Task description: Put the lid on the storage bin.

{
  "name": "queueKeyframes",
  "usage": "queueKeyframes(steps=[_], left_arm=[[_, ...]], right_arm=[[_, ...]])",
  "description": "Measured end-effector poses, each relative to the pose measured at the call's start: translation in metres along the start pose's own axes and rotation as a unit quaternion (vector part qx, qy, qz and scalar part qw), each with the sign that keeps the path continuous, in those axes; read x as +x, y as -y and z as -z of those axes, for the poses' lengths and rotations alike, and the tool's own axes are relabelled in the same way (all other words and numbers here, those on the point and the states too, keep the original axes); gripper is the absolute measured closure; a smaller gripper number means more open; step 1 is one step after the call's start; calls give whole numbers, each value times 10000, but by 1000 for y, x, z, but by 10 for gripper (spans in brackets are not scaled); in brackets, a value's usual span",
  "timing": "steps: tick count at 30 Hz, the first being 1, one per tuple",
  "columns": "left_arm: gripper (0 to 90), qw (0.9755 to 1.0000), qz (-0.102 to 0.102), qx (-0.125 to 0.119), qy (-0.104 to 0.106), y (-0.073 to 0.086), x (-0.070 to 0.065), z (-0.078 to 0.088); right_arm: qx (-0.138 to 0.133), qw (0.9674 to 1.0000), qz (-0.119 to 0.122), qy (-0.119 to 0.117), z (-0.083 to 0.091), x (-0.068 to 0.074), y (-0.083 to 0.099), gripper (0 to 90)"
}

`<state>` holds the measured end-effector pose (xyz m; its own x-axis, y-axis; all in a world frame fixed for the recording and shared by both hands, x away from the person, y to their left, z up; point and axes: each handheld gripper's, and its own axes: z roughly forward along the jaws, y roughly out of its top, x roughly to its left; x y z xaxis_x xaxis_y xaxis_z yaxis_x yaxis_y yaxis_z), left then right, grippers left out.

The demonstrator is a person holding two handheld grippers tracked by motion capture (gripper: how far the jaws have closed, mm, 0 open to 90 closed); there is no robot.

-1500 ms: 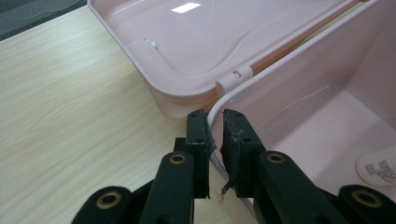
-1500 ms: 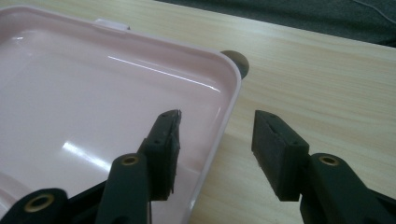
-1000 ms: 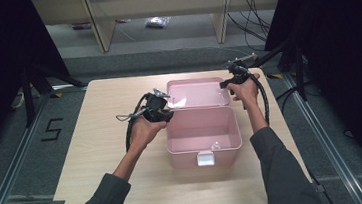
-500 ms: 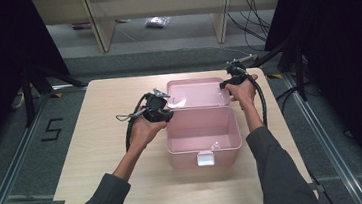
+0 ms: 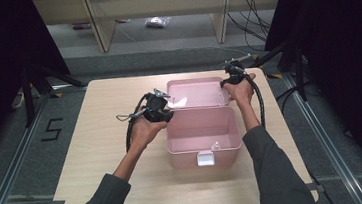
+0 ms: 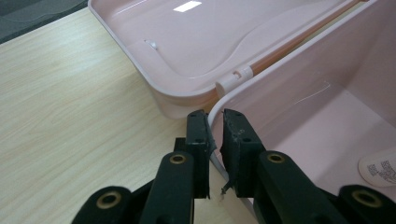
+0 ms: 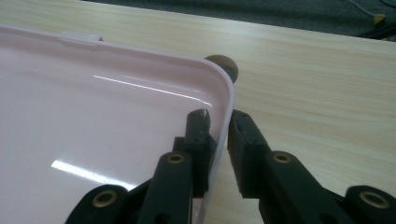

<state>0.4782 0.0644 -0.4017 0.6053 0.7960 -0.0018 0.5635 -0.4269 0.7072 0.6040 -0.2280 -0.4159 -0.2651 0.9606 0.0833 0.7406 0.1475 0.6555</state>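
A pink plastic box (image 5: pixel 201 130) stands open mid-table, its lid (image 5: pixel 195 93) laid back flat behind it. My left gripper (image 5: pixel 166 114) is at the box's left rear corner, next to the hinge. In the left gripper view my left gripper (image 6: pixel 215 115) is shut on the thin box wall (image 6: pixel 303 107), with the lid (image 6: pixel 196 46) beyond it. My right gripper (image 5: pixel 227 82) is at the lid's right edge. Its jaws have just been closing. In the right gripper view my right gripper (image 7: pixel 218 116) has one pad on each side of the lid's rim (image 7: pixel 226 100) and grips it.
A white latch (image 5: pixel 205 158) sits on the box's front wall. Something small and clear (image 5: pixel 215 145) lies inside the box, and a white label (image 6: pixel 380 165) shows on its floor. A brown round knob (image 7: pixel 225 64) pokes out past the lid's corner. Bare wooden table (image 5: pixel 98 155) lies to the left.
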Motion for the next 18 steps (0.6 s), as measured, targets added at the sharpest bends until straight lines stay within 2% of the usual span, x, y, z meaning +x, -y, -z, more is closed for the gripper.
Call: queueKeyframes(steps=[1,2,3,4,6,7,8,9,10,11,14,15,17,18], left_arm=[[807,10000,1,-6,-3,0,0,0],[808,10000,-9,-4,-11,0,0,0],[809,10000,13,-31,-3,0,-1,0],[810,10000,4,-33,-8,0,-1,0],[811,10000,12,-37,-9,0,-1,-1],[812,10000,16,-39,-8,0,-2,-1],[812,10000,17,-41,-13,0,-2,-1],[812,10000,13,-40,-20,0,-2,-1],[812,10000,-23,-18,-38,0,-2,0],[812,10000,-25,-18,-35,0,-2,0],[812,10000,15,-36,-17,-1,-2,-1],[812,10000,-14,-8,-33,-1,-1,-1],[813,10000,-3,-18,-38,-1,-2,-1],[813,10000,-27,-44,14,-1,-1,-2]], right_arm=[[73,9997,-211,-8,1,4,0,793],[8,9999,-108,50,1,3,-1,797],[-19,9999,-116,30,4,4,-2,800],[-41,10000,28,-1,4,2,-2,802],[-72,9999,22,97,5,3,-2,806],[-99,9998,105,167,6,3,-2,807],[-49,9998,-44,164,8,5,-3,810],[-99,9999,35,115,9,4,-4,812],[-26,9997,-195,145,10,9,-4,813],[-102,9997,16,198,11,6,-5,814],[-154,9997,90,145,14,6,-6,817],[-185,9994,224,201,15,5,-7,818],[-169,9996,143,186,20,6,-9,821],[-237,9992,186,253,21,6,-9,822]])
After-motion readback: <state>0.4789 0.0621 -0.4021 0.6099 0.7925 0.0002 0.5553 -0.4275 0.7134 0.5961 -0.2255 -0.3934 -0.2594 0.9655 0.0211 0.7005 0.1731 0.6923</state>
